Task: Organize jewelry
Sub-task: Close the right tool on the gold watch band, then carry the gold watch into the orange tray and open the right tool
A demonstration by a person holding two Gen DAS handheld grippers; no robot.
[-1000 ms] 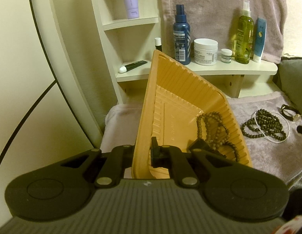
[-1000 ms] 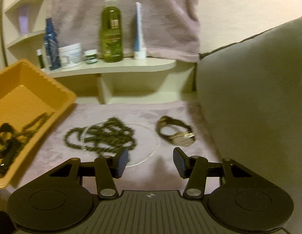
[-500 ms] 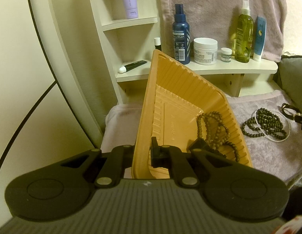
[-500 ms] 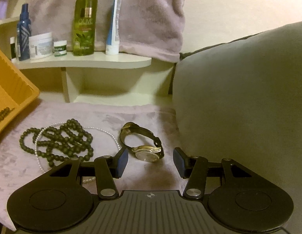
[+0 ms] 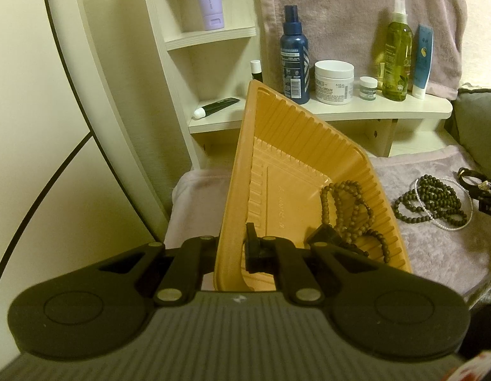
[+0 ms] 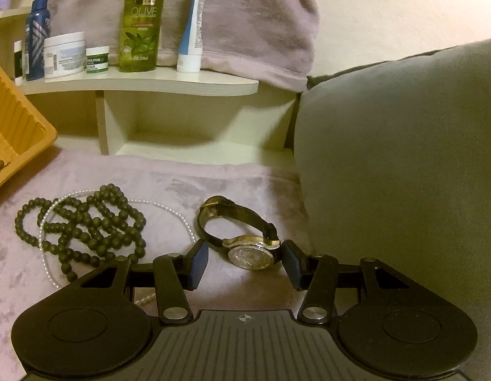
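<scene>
My left gripper is shut on the near rim of an orange plastic tray and holds it tilted above the mauve cloth. A brown bead strand lies in the tray's low corner. On the cloth, dark green beads lie tangled with a thin pearl strand. A gold-faced watch with a black strap rests to their right. My right gripper stands open low over the cloth. Its blue pads flank the watch face without touching it.
A pale shelf behind holds an olive spray bottle, a blue bottle, a white jar and a blue tube. A grey cushion walls off the right side. A pink towel hangs behind.
My right gripper has swung right and sunk, from over the dark beads to the watch, which now sits between its fingers. The left gripper and tray have kept still.
</scene>
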